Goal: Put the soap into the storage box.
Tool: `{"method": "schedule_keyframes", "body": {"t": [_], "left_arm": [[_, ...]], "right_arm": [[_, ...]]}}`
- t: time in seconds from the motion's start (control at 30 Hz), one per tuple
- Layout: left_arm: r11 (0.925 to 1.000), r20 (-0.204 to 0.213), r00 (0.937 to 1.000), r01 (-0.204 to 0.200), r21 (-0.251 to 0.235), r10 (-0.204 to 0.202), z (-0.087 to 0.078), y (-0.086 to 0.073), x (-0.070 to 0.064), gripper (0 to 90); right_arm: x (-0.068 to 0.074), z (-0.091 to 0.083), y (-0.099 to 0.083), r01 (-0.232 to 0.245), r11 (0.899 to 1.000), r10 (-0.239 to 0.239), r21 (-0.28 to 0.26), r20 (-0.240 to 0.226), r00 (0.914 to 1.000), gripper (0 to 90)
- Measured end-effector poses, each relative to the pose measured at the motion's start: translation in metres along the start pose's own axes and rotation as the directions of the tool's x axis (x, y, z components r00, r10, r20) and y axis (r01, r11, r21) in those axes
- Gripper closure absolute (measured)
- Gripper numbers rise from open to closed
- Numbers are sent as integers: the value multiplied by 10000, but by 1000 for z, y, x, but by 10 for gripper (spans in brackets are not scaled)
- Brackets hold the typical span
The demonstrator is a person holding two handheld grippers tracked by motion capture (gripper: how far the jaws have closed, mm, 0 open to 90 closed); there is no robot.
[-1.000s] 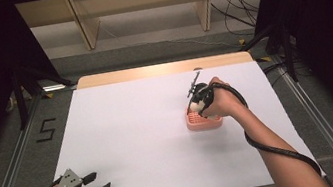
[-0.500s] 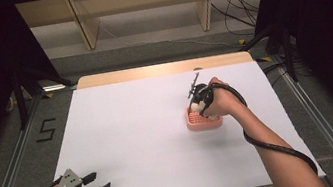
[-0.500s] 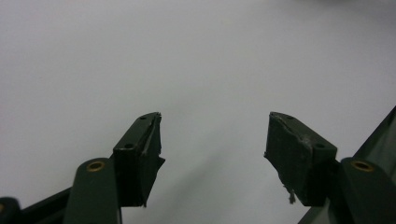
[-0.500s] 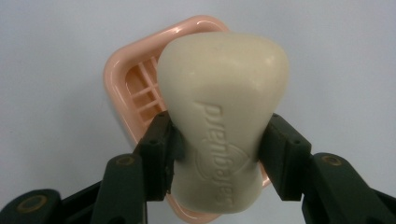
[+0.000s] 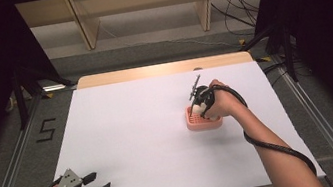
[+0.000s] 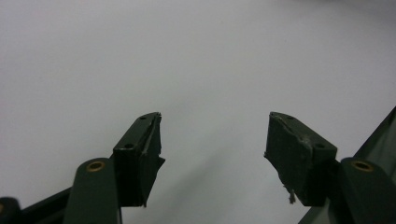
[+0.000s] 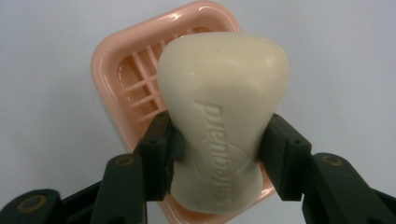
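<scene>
Nothing's shifted: my right hand-held gripper [image 7: 217,144] still clamps the soap bar [image 7: 222,116] over the pink dish [image 7: 116,74]; left hand-held gripper [image 6: 215,135] stays wide, idle.

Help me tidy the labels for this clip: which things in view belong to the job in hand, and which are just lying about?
In the job:
- bar of soap, clamped in the right gripper
- pink soap dish under it

Not in use:
- left gripper, jaws apart on nothing, at the table's near left edge
- white table
- wooden shelving behind the table
</scene>
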State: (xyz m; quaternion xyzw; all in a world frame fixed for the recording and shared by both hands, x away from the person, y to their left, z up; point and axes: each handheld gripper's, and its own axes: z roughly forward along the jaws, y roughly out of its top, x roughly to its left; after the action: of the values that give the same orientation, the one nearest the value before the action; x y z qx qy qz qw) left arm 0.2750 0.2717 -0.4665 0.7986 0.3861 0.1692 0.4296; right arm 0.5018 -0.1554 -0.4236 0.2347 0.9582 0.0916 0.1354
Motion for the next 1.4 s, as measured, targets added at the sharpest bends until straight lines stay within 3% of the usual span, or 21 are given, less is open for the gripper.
{"method": "schedule_keyframes", "body": {"t": [0.13,0.27,0.47,0.5,0.53,0.63,0.7,0.73,0.77,0.8,0.83,0.97,1.03,1.07,1.13,1.27,1.3,1.33,1.4], "left_arm": [[10000,3,10000,4,3,-4,0,0,0,353],[10000,0,10000,-6,9,6,0,0,0,353],[10000,15,10000,24,5,-24,1,0,-1,353],[9999,-69,9999,-144,74,145,0,0,0,354],[10000,-8,10000,43,-35,-43,1,0,-2,353],[10000,36,10000,61,-24,-60,1,0,-2,353],[10000,31,10000,61,-24,-61,1,0,-2,353],[10000,-28,10000,70,-13,-70,1,0,-2,353],[9999,-14,9999,-117,98,117,1,0,-1,353],[10000,15,10000,56,28,-56,2,0,-2,353],[9999,-2,10000,-12,100,12,2,0,-2,353],[10000,-89,10000,-45,-33,45,3,0,-2,353],[10000,-78,10000,16,-62,-16,3,-1,-3,354],[10000,-88,10000,17,-57,-18,3,-1,-3,354],[10000,-90,10000,34,-57,-34,3,-1,-3,353],[10000,-77,10000,-18,19,18,3,0,-2,353],[9999,-96,9998,160,-56,-161,4,-1,-3,353],[10000,-29,10000,-14,86,15,2,0,-2,353],[10000,-56,10000,50,86,-49,2,-1,-2,353]], "right_arm": [[0,2,0,153,9999,-153,-1,24,9999,502],[1,0,1,-58,10000,58,-22,41,10000,492],[5,-17,2,-428,9969,446,-659,262,9987,485],[7,-21,0,-497,9956,527,-798,350,9980,486],[8,-23,-1,-548,9945,580,-895,345,9977,489],[13,-30,-9,-1243,9843,1306,-1255,433,9905,523],[16,-33,-17,-1765,9717,1849,-1568,407,9819,554],[19,-35,-22,-2254,9595,2349,-1691,382,9713,567],[20,-35,-26,-2436,9540,2540,-1747,397,9664,576],[23,-36,-30,-2643,9473,2747,-1808,351,9609,592],[27,-37,-37,-2978,9354,3094,-1906,339,9503,608],[36,-38,-55,-3334,9159,3475,-2236,258,9373,644],[41,-37,-64,-3367,9106,3526,-2398,256,9354,655],[44,-38,-68,-3528,9044,3674,-2399,173,9299,656],[49,-36,-77,-3419,9035,3600,-2585,248,9326,660],[59,-35,-89,-3663,8894,3848,-2735,157,9229,663],[61,-34,-93,-3640,8899,3823,-2750,141,9239,663],[65,-33,-97,-3763,8854,3938,-2729,105,9191,662],[70,-31,-104,-3792,8830,3964,-2766,69,9181,661]]}}
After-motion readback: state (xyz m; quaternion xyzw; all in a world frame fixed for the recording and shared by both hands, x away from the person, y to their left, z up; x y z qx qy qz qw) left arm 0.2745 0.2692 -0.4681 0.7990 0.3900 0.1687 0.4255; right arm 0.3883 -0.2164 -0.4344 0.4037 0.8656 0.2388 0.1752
